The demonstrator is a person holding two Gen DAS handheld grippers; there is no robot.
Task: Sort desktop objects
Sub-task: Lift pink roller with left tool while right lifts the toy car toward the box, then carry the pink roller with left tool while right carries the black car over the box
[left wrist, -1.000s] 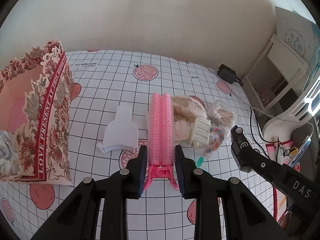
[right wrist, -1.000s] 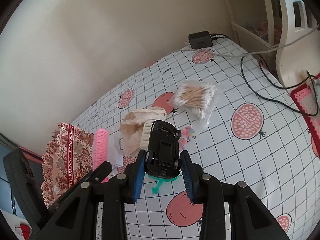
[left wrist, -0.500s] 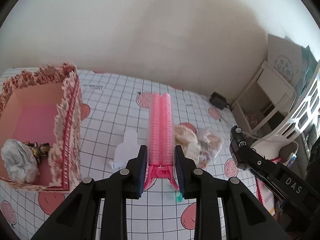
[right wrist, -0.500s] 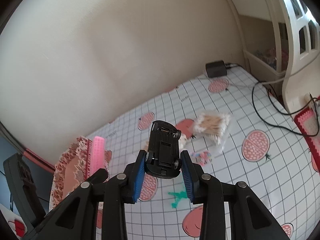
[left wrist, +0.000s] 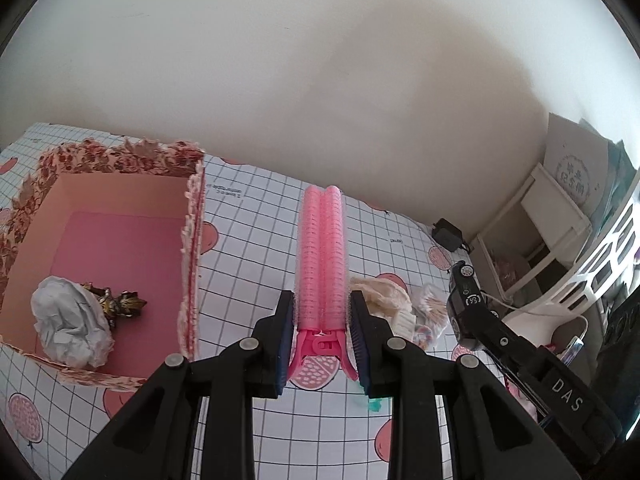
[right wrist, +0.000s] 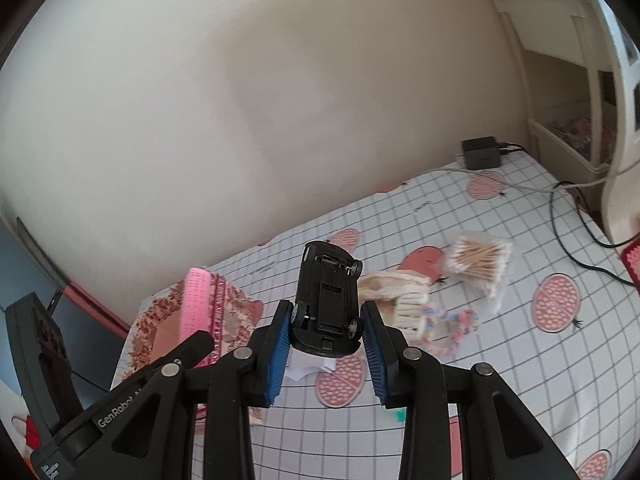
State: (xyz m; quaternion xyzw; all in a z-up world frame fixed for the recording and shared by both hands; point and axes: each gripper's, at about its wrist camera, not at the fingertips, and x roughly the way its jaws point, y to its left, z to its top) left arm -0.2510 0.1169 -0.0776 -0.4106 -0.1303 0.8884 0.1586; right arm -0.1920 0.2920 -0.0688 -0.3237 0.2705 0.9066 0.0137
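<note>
Both hand-held grippers have risen from the surface (left wrist: 248, 240) since the earlier frames. Left hand-held gripper (left wrist: 322, 330) pinches the pink hair roller clip (left wrist: 323, 260) beside the floral box (left wrist: 120, 240); right hand-held gripper (right wrist: 326, 328) pinches the black toy car (right wrist: 328, 296), underside up, above the cotton swabs (right wrist: 480, 260).

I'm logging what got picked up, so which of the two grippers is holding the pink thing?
The left gripper: it is shut on the pink hair-roller clip, while the right gripper grips the black toy car.
</note>
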